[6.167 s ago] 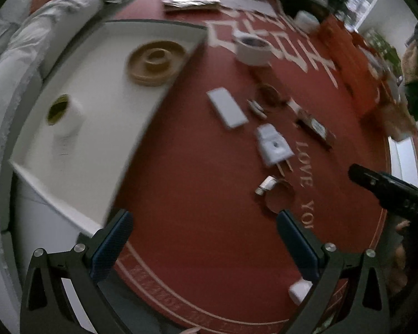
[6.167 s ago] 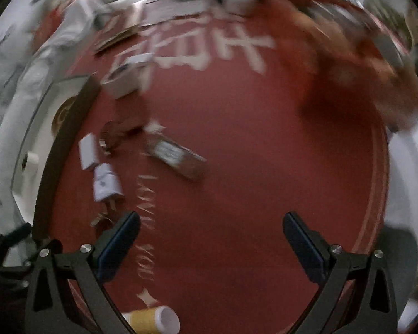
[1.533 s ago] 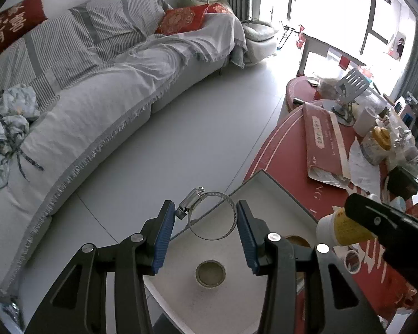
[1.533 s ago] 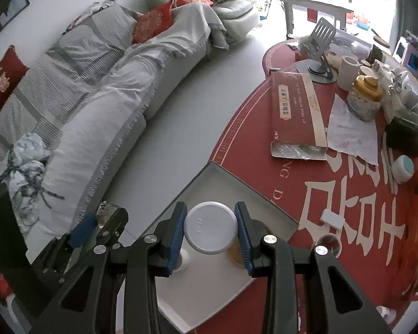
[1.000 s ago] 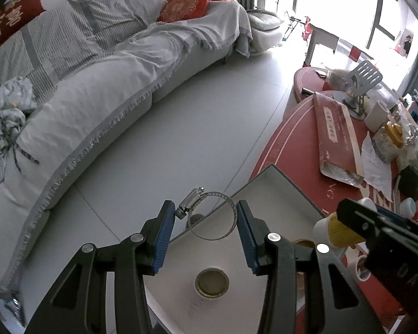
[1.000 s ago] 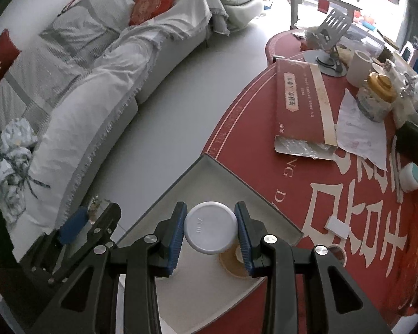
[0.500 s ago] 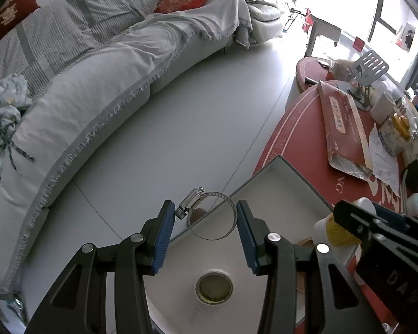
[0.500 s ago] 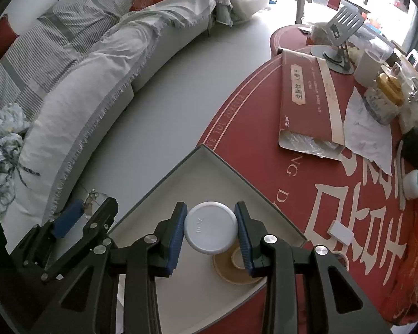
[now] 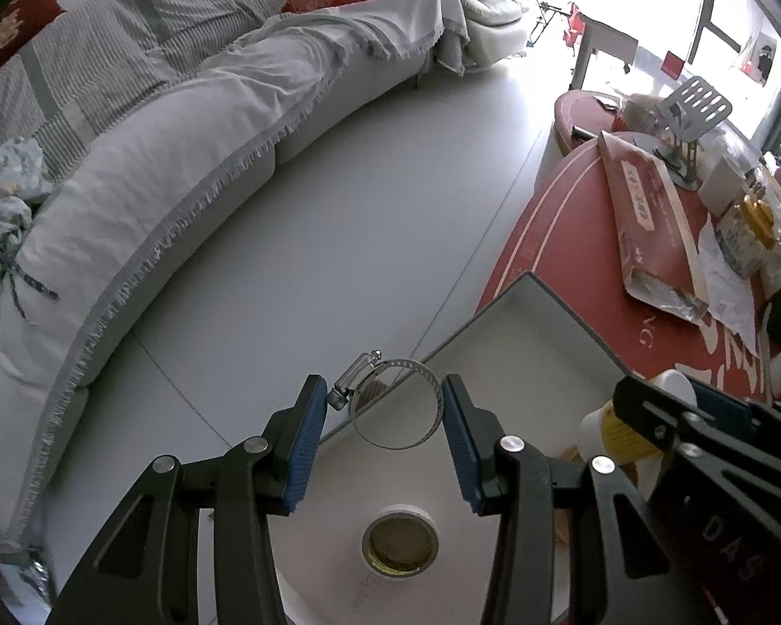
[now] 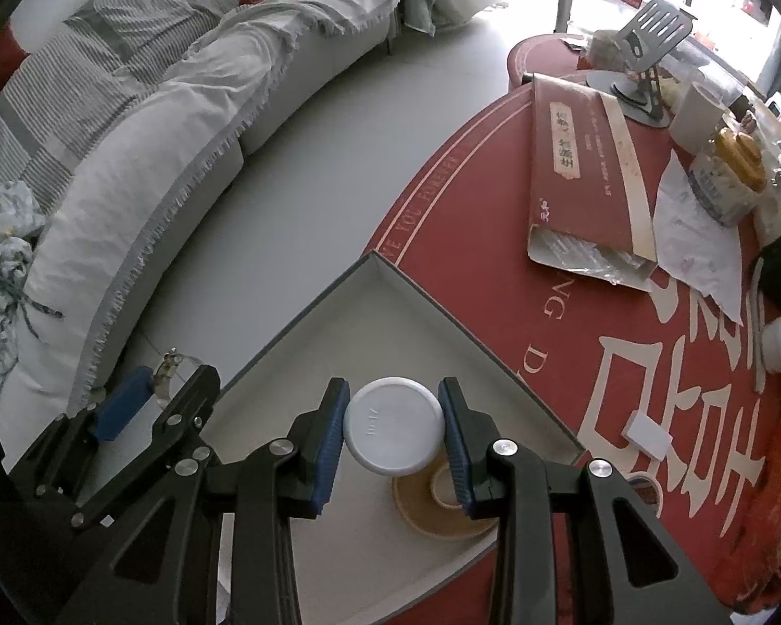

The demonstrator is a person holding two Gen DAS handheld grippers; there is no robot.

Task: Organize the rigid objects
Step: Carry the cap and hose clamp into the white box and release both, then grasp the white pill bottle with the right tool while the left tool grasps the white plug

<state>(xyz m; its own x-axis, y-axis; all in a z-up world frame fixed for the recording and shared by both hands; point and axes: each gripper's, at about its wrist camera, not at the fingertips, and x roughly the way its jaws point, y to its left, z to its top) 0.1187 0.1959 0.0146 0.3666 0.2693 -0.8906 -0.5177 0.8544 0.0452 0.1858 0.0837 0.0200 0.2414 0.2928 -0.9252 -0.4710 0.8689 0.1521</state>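
Note:
My left gripper (image 9: 385,401) is shut on a metal hose clamp (image 9: 358,370), a thin ring with a screw housing, held above the near-left edge of the white tray (image 9: 536,333). A white tape roll (image 9: 400,541) lies in the tray below it. My right gripper (image 10: 392,406) is shut on a bottle with a white round cap (image 10: 393,429), hanging over the tray (image 10: 432,307) and a flat brown tape roll (image 10: 432,515). In the left wrist view the bottle (image 9: 612,432) shows a yellow body. The left gripper's blue pad (image 10: 122,411) appears at lower left in the right wrist view.
The tray sits at the edge of a round table with a red cloth (image 10: 494,208). On it lie a long red box (image 10: 583,172), papers (image 10: 697,239), a jar (image 10: 723,182), a small white card (image 10: 648,435). A grey sofa (image 9: 156,166) stands across the pale floor.
Both grippers have sunk towards the tray, which now looks larger and closer. The hose clamp and the bottle stay gripped as before.

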